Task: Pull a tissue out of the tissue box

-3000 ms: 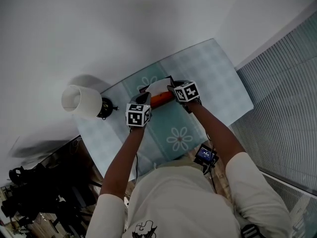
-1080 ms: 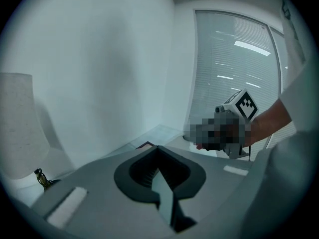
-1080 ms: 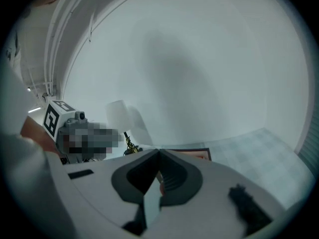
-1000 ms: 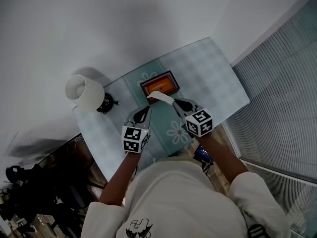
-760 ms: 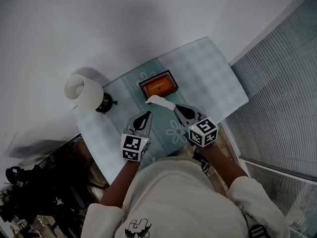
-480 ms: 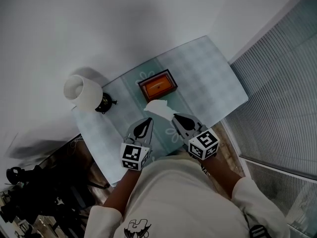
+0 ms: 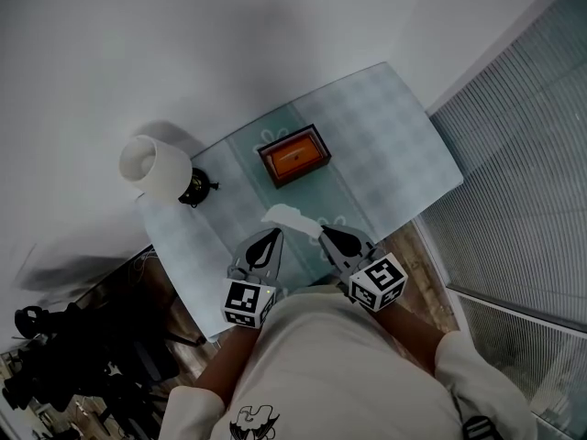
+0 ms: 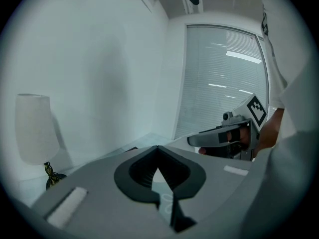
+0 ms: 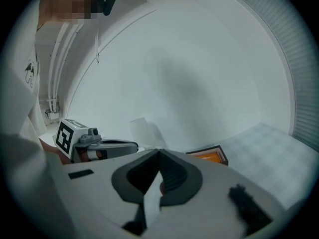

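The orange tissue box (image 7: 293,157) with a dark rim lies on the pale patterned table (image 7: 385,126); it also shows in the right gripper view (image 9: 209,156). A white tissue (image 7: 287,215) hangs free of the box, over the table's near part. My right gripper (image 7: 322,231) is shut on its end; the sheet runs between the jaws (image 9: 149,199) and stands up past the tips. My left gripper (image 7: 274,234) hovers beside it on the left, shut with nothing in it (image 8: 158,148).
A white-shaded lamp (image 7: 154,170) on a dark base stands at the table's left end. Ribbed blinds (image 7: 523,181) run along the right. Dark equipment (image 7: 64,356) sits on the floor at lower left. The person's torso fills the bottom of the head view.
Both grippers have drawn back from the box toward the person and risen a little. The tissue has come along with the right gripper and now hangs clear of the box.
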Tool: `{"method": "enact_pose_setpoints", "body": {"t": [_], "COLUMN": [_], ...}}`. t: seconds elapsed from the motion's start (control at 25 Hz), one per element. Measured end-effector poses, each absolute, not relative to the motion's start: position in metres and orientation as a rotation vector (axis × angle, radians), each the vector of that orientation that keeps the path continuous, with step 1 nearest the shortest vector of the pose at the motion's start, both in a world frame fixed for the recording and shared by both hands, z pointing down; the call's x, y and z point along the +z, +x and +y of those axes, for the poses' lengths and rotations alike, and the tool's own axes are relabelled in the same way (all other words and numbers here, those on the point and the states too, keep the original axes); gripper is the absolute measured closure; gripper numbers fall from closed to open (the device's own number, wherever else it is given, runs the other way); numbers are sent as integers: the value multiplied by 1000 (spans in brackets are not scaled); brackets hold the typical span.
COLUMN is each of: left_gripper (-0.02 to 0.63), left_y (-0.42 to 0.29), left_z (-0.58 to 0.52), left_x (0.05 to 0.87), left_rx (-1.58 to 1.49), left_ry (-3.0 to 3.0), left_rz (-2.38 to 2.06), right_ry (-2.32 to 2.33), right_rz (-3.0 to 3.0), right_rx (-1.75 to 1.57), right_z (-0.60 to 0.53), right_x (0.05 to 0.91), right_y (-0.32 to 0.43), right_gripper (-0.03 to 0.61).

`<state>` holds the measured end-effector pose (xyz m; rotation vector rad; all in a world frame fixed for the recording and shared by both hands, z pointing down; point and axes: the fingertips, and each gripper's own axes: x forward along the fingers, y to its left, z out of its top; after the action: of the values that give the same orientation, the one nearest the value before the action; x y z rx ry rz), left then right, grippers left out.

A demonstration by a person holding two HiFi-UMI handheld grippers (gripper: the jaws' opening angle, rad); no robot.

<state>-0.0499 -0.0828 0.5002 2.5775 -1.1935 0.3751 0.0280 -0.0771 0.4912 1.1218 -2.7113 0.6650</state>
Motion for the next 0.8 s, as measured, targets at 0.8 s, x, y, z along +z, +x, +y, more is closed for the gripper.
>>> {"method": "enact_pose_setpoints", "body": {"t": [0.8], "left_gripper": [607], "left_y": [-50], "left_z": [-86], "left_x": [502], "left_rx": [367], "left_ry": [2571], "left_rz": [-1175], "right_ry": [1142], "right_rz": [-2693], "right_rx": [601], "right_z": [-83], "right_x": [489], "right_y": [20], "right_gripper": [566]}}
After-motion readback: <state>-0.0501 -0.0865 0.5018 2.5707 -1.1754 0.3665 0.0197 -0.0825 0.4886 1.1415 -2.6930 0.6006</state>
